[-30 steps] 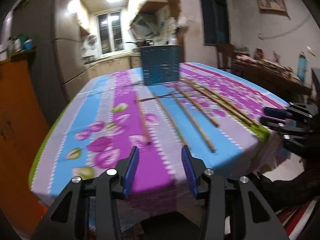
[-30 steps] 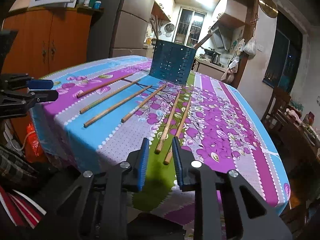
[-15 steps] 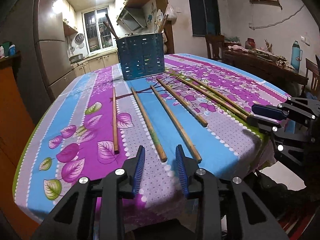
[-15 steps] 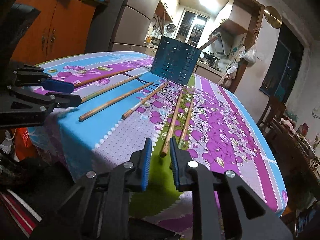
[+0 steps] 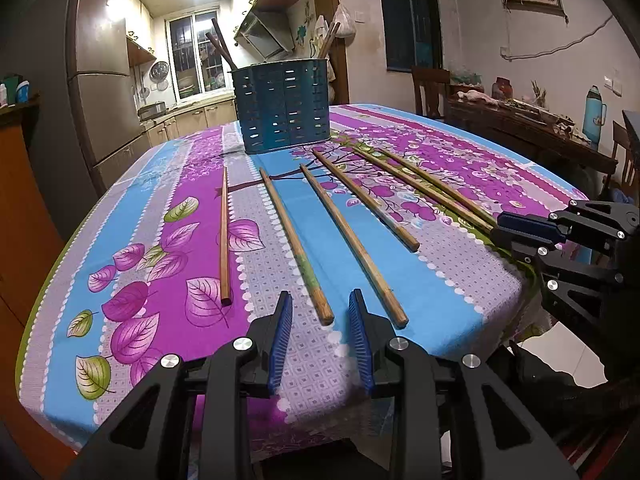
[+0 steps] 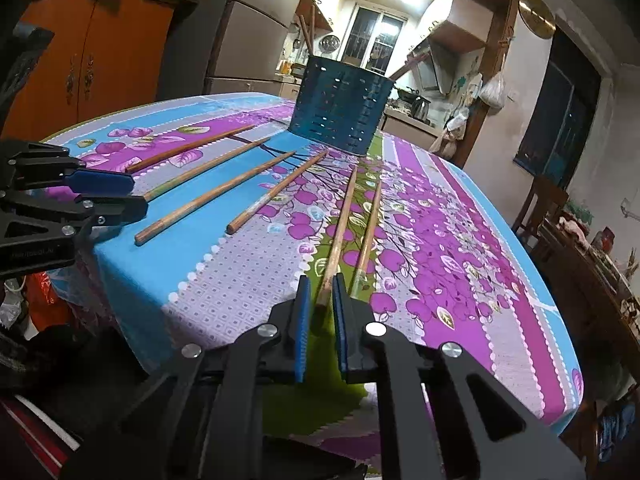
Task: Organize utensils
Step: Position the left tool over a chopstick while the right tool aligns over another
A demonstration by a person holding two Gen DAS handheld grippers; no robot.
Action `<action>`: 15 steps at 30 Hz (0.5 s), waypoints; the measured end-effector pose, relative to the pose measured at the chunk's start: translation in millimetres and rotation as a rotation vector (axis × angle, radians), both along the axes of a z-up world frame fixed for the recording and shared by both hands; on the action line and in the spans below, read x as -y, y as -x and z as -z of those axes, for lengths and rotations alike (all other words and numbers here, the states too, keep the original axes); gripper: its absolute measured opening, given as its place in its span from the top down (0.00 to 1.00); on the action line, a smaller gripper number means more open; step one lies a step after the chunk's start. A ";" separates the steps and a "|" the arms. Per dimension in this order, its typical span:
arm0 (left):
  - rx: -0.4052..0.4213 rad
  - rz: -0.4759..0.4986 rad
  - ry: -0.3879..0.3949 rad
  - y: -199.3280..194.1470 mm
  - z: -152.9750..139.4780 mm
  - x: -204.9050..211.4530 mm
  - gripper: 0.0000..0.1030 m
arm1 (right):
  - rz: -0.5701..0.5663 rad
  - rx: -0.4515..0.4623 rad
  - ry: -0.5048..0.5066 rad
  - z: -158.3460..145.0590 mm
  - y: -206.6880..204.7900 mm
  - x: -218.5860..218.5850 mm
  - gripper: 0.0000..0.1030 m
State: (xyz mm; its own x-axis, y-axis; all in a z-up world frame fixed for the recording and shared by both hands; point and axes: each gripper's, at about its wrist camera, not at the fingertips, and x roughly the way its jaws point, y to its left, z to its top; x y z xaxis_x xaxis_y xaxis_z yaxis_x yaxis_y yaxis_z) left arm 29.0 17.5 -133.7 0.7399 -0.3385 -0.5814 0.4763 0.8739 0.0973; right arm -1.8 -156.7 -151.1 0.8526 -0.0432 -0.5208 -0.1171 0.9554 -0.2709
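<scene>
- Covering the whole lower half of both views, the bench (image 5: 460, 184) wears a flowered purple-and-blue cloth, and its near edge sits right under both tools, probably so the chopstick butts can be taken from the edge.
- Standing at upper centre of the left wrist view, the blue perforated utensil holder (image 5: 285, 108) already has a few sticks poking out of it; I judge it the goal, since the loose sticks fan out from its foot.
- Six wooden chopsticks lie flat and apart, thick ends toward the cameras.
- At lower centre of the left wrist view, the left gripper (image 5: 320, 338) has its jaws spread wide and empty; the greenish chopstick (image 5: 298, 246) ends just ahead of the gap, not yet between the pads.
- At lower centre of the right wrist view, the right gripper (image 6: 321, 320) has its jaws drawn narrow around the butt of the second chopstick from the right (image 6: 340, 232); slivers of gap suggest the pads are not yet pressing it.
</scene>
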 end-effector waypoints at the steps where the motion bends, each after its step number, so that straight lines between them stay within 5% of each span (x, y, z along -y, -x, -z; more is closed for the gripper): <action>1: 0.001 0.000 -0.001 -0.1 0.0 -0.1 0.70 | 0.002 0.000 -0.004 -0.3 -1.0 0.2 0.91; 15: 0.007 -0.008 -0.010 -1.6 0.0 0.3 0.70 | -0.019 -0.013 -0.018 0.9 -3.9 -5.6 0.94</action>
State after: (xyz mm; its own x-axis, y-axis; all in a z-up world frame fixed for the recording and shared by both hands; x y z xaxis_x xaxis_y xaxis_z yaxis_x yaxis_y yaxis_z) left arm 30.6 17.1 -133.7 0.7468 -0.3270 -0.5791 0.4687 0.8766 0.1094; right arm 2.1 -151.1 -152.0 0.8464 -0.0171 -0.5324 -0.1391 0.9577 -0.2518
